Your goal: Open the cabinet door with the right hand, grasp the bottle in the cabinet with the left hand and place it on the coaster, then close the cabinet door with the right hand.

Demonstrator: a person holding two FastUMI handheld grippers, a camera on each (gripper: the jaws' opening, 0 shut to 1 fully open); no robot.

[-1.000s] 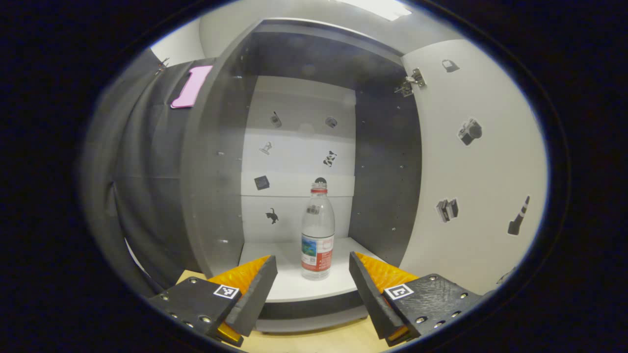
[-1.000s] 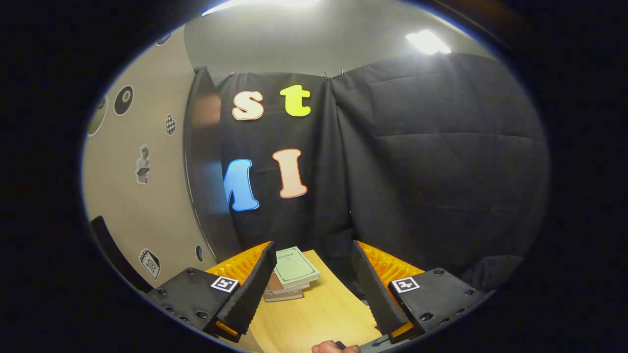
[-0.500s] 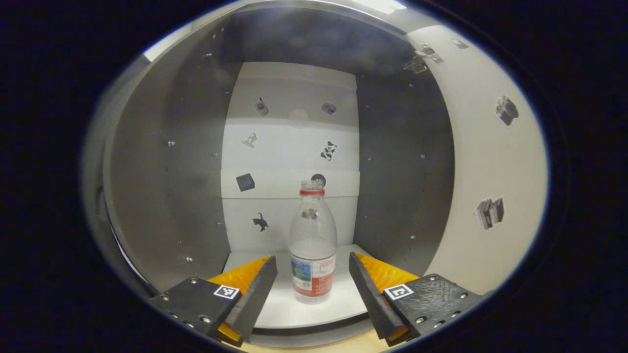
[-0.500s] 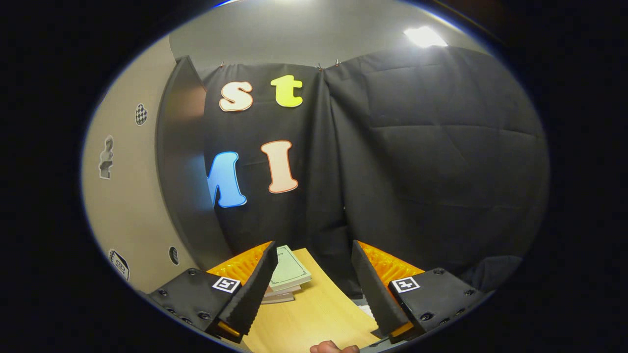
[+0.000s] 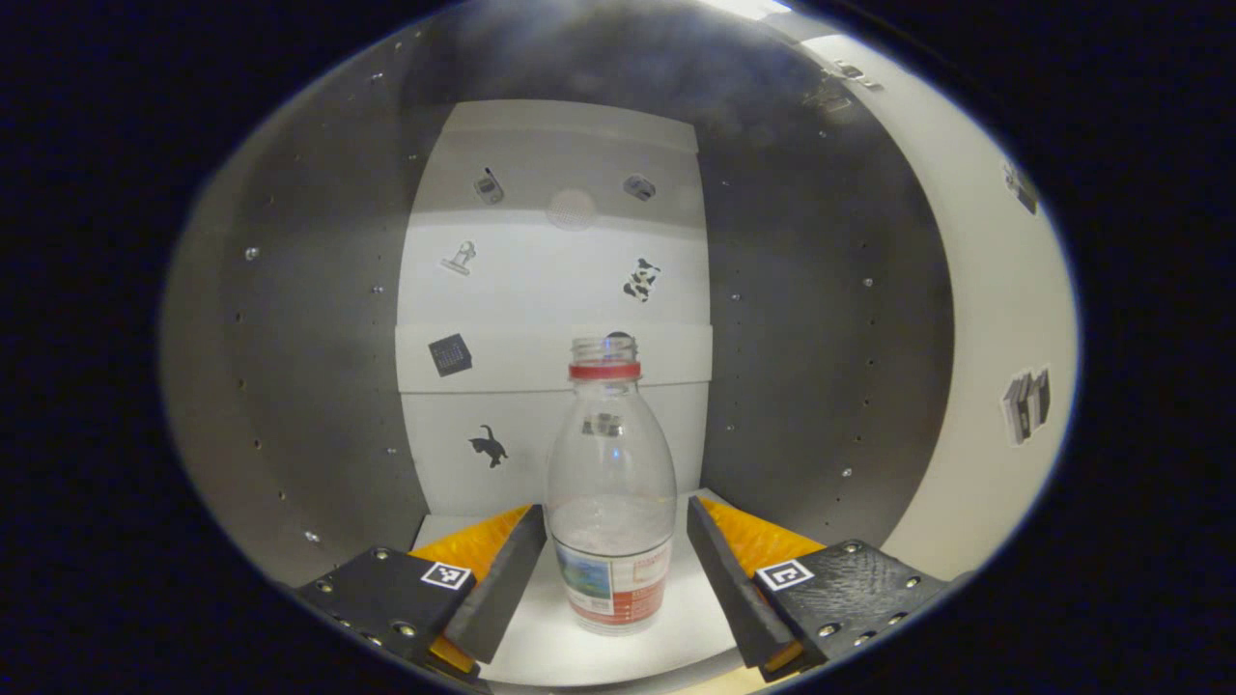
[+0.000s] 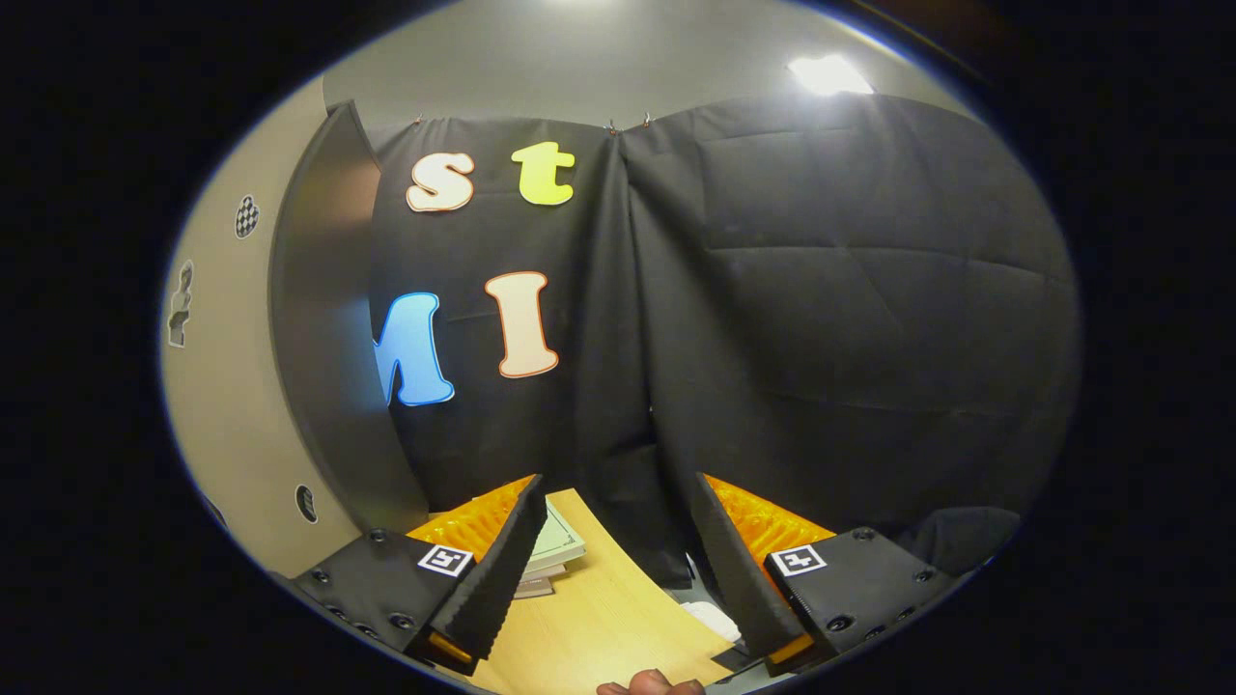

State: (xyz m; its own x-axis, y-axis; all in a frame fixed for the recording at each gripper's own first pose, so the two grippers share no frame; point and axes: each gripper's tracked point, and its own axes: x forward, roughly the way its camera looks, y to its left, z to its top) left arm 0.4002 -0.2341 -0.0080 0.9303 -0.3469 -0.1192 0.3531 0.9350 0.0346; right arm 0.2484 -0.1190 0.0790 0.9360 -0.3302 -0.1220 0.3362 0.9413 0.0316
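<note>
A clear plastic bottle (image 5: 608, 502) with a red neck ring and a red label stands upright on the white cabinet floor (image 5: 541, 647). My left gripper (image 5: 615, 569) is open, with a finger on each side of the bottle's lower body and a small gap to each. The open cabinet door (image 5: 995, 319) stands at the right in the left gripper view. My right gripper (image 6: 614, 565) is open with nothing between its fingers, beside the door's outer face (image 6: 217, 386) and edge (image 6: 328, 319), above the wooden table (image 6: 608, 627).
Grey cabinet side walls (image 5: 319, 338) close in left and right of the bottle, with a white sticker-covered back panel (image 5: 550, 280) behind. A stack of books (image 6: 555, 550) lies on the table by the black cloth wall. A fingertip (image 6: 647, 683) shows at the bottom edge.
My left gripper has gone forward into the cabinet, so the bottle now stands between its fingers. The right gripper view has swung slightly right, away from the door.
</note>
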